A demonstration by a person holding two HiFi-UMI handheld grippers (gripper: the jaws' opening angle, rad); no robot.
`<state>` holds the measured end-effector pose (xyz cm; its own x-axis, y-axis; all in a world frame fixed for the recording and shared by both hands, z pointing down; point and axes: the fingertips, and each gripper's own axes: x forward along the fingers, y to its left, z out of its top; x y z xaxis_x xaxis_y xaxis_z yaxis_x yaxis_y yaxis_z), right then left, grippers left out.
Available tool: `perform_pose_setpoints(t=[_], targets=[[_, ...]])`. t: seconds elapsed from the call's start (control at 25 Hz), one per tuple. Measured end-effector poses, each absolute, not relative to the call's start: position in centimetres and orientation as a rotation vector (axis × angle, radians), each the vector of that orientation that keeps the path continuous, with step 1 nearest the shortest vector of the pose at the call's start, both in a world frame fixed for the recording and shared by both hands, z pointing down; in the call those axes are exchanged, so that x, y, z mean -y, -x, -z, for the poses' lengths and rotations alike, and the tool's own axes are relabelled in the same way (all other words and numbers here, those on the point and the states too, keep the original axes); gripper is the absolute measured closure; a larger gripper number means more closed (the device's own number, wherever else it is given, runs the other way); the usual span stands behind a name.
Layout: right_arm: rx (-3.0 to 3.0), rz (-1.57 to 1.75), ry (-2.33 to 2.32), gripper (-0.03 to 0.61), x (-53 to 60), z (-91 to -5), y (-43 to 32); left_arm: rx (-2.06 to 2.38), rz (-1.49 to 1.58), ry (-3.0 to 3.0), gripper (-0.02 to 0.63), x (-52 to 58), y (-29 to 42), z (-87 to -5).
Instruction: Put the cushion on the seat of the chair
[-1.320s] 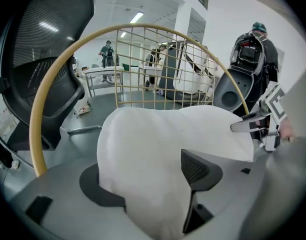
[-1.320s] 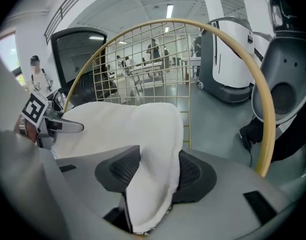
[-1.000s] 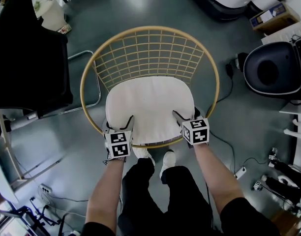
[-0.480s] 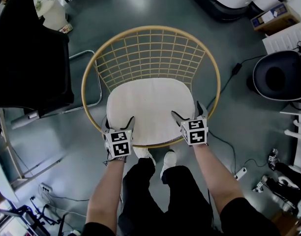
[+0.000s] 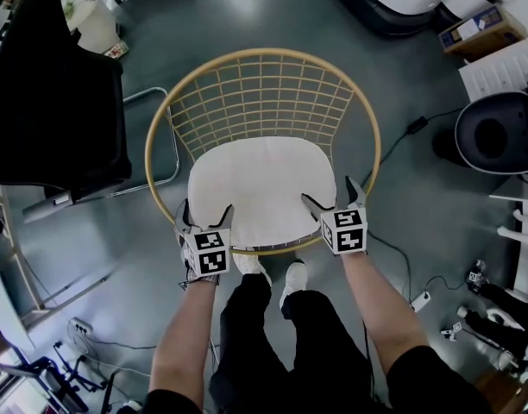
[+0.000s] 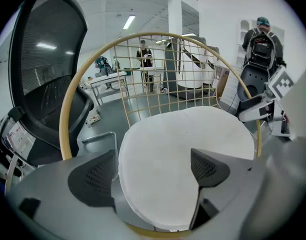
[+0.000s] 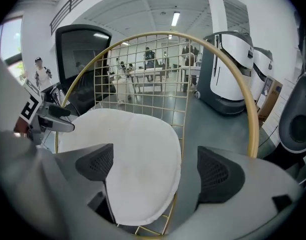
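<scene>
The cushion (image 5: 262, 188) lies flat on the seat of the chair (image 5: 262, 51), its front edge at the front rim.

The left gripper (image 5: 207, 214) and right gripper (image 5: 329, 195) sit at the cushion's two front corners. Both sets of jaws have just been opening and now stand spread wide. A corner of the cushion lies between each pair, but no pad presses on it. The cushion appears released and placement looks complete.

Risks from here:
- Withdrawal: an inner jaw above the fabric may snag the edge and drag the cushion forward over the rim to the floor (image 5: 247, 7).
- Right side: the outer jaw stands outside the rim; pulling back skewed may hook the frame and jolt the chair.
</scene>
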<state>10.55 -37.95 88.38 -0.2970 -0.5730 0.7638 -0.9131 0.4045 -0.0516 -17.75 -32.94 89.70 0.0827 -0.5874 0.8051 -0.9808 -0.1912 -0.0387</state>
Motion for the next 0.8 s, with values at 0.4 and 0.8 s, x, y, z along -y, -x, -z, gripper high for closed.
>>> perform_pose_setpoints(t=[0.4, 0.8], targets=[[2.12, -0.606, -1.18, 0.443, 36.3, -80.0, -8.4, 1.552, -0.857, -1.905, 0.156, 32.6, 15.5, -80.9], [2.269, -0.469, -1.06, 0.566, 34.2, -68.4, -7.7, 1.636, -0.742, -2.016, 0.563, 31.3, 11.0, -68.1]])
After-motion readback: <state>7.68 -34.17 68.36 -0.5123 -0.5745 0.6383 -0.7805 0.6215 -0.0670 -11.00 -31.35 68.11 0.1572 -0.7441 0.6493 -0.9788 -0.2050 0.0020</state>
